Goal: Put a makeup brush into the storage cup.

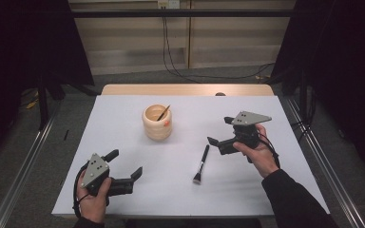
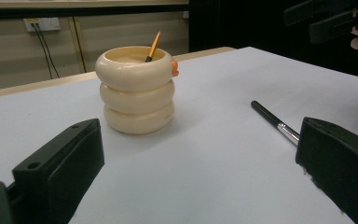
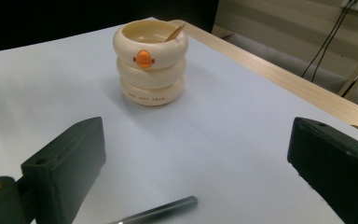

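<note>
Your left gripper (image 1: 127,164) and right gripper (image 1: 220,130) gape wide, holding nothing. Between them lies the black makeup brush (image 1: 201,165), flat on the white table (image 1: 123,123). Beyond, the cream ringed cup (image 1: 157,122) holds one slanted orange-handled brush (image 1: 163,112).

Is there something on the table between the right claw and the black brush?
No. In the high view, bare white table separates the open right claw from the black brush.
</note>
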The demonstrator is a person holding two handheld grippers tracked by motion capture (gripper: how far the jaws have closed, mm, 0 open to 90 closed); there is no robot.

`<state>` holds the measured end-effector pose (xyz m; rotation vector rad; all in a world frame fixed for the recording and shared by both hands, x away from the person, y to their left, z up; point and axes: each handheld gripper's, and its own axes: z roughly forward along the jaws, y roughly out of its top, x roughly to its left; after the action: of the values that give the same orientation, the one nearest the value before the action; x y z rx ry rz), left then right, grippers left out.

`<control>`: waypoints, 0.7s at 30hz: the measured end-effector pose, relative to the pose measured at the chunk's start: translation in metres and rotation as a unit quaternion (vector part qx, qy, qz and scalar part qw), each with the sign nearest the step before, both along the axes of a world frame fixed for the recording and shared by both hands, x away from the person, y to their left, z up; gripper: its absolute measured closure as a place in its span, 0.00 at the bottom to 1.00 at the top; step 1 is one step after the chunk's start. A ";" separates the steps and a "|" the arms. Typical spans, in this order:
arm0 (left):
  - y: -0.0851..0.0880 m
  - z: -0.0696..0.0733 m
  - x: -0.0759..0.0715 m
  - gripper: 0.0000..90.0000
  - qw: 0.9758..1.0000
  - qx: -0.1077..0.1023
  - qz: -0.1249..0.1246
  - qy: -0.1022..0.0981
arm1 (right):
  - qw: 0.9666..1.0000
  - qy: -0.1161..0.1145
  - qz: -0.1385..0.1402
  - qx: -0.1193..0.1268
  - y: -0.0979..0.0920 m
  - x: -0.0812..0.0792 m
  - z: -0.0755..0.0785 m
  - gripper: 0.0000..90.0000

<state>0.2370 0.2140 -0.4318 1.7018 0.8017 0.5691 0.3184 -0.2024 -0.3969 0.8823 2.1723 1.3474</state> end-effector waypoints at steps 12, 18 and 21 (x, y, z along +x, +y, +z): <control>0.001 0.000 0.001 0.01 1.000 0.003 0.000 0.001 | 0.993 0.068 0.088 -0.038 0.009 0.009 -0.001 0.10; 0.000 0.000 0.000 0.01 1.000 0.003 -0.003 0.001 | 0.986 0.097 0.121 -0.062 0.019 0.013 -0.006 0.11; 0.000 -0.001 0.000 0.01 1.000 0.003 -0.003 0.002 | 0.983 0.104 0.128 -0.074 0.023 0.014 -0.008 0.12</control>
<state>0.2374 0.2142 -0.4324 1.7104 0.7979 0.5650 0.3320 -0.1797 -0.4050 0.7330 2.5843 1.2316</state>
